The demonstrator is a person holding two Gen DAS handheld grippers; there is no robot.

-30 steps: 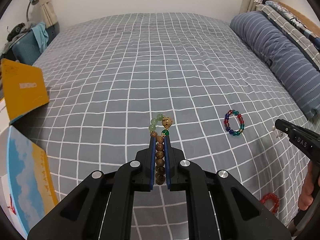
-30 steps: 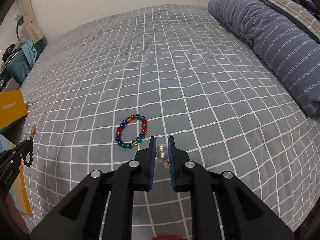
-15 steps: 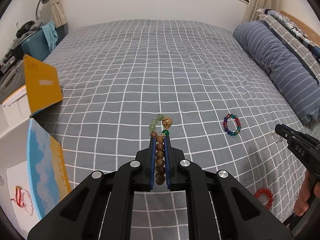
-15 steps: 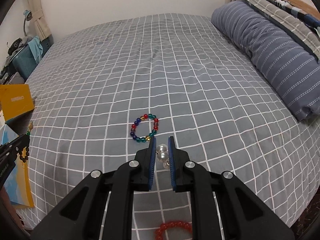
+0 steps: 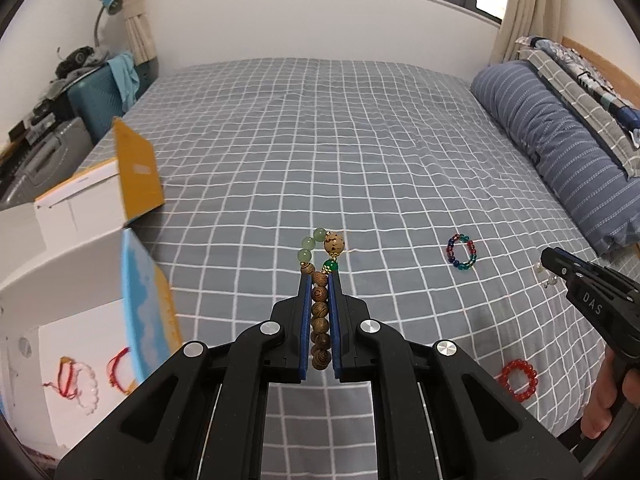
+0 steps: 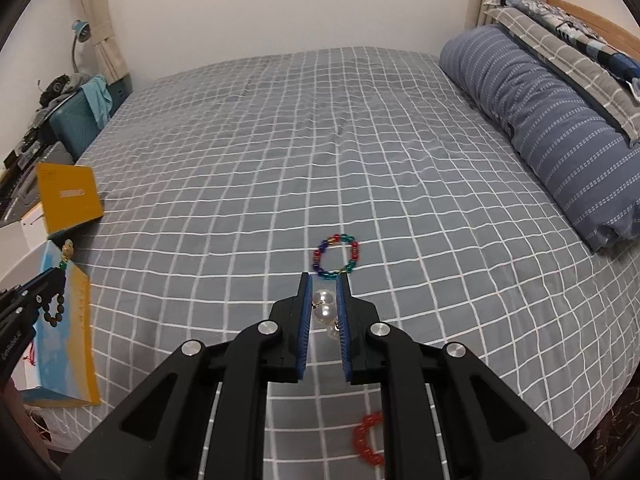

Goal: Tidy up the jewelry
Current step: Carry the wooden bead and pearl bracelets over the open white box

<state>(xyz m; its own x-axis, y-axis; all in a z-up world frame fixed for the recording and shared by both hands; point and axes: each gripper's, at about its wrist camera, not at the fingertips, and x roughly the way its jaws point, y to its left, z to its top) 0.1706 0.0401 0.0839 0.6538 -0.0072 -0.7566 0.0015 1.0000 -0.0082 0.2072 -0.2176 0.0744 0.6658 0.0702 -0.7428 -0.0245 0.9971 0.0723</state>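
My left gripper (image 5: pixel 319 276) is shut on a wooden bead bracelet (image 5: pixel 320 312) whose green and tan beads stick out past the tips; it hangs above the grey checked bed (image 5: pixel 320 140). My right gripper (image 6: pixel 323 280) is shut on pearl earrings (image 6: pixel 323 308), also above the bed. A multicoloured bead bracelet (image 6: pixel 335 258) lies just beyond the right tips, and a red bead bracelet (image 5: pixel 519 380) lies near the bed's front edge. At the left an open white box (image 5: pixel 76 344) holds red string bracelets (image 5: pixel 76 376).
The box's yellow and blue lid flaps (image 5: pixel 138 172) stand up at the bed's left edge. A blue striped bolster (image 6: pixel 552 132) lies along the right side. A teal suitcase (image 5: pixel 100 100) and a lamp stand left of the bed. A hand (image 5: pixel 608 404) holds the right gripper.
Both grippers have risen and drawn back from the bed, still holding their pieces. The white box and the red bracelet have come into view.
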